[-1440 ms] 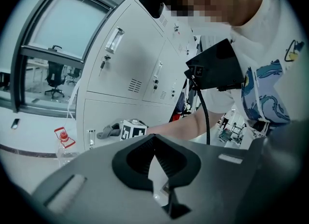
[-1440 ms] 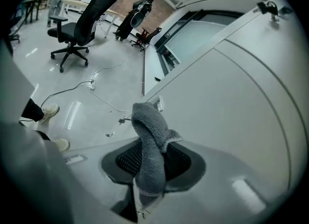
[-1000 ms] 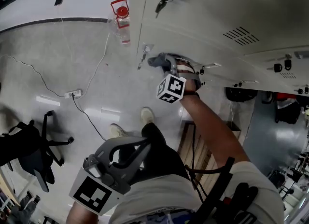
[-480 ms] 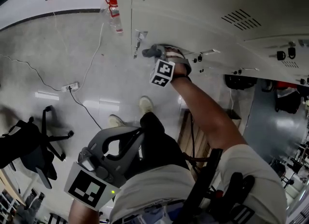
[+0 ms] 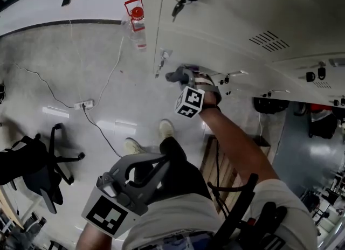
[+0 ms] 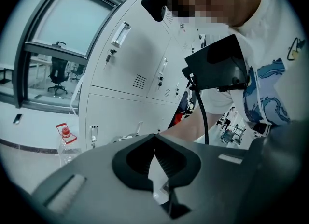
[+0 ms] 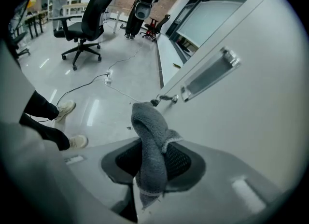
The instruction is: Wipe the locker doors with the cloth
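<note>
The right gripper (image 7: 152,146) has its 2 jaws clamped on a grey, nubby terry cloth (image 7: 147,119). The cloth's folded, rounded end sticks out past the tips at the face of the smooth, pale metal locker door (image 7: 251,121), near that door's edge, just beside a small key (image 7: 161,100) and close to a shiny rectangular label frame (image 7: 210,73). The left gripper (image 6: 155,138) hangs low by the person's waist, well apart from the lockers, its ribbed black pads brought together on nothing, while a clear plastic bottle (image 5: 137,25) with a red cap stands on the glossy grey floor (image 5: 81,71) by the locker bank's corner.
</note>
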`<state>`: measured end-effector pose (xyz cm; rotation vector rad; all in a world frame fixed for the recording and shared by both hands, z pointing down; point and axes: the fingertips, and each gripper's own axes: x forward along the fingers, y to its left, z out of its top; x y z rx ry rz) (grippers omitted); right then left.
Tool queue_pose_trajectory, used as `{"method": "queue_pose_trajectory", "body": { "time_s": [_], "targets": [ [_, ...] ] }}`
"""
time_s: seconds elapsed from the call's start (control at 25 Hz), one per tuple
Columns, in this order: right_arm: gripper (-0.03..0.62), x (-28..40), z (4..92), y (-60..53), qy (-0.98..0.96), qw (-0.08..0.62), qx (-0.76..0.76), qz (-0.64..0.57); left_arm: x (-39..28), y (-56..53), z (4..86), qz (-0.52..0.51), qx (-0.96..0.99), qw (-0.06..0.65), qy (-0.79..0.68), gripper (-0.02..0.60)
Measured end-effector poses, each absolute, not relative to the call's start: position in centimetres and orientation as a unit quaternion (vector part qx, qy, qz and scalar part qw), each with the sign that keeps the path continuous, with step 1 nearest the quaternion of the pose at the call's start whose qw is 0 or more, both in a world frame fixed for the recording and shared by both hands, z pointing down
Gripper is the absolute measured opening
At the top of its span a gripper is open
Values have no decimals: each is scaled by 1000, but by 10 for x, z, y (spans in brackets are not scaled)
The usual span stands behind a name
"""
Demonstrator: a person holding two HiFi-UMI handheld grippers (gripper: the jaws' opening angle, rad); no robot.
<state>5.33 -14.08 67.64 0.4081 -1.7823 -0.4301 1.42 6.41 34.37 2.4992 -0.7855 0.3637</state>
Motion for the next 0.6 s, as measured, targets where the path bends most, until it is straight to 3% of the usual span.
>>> {"method": "queue_pose_trajectory", "body": {
  "time_s": [0.6],
  "targets": [
    [112, 33, 397, -126, -781, 457, 295, -307, 17, 73, 319, 116, 937, 212, -254, 3]
  ]
}}
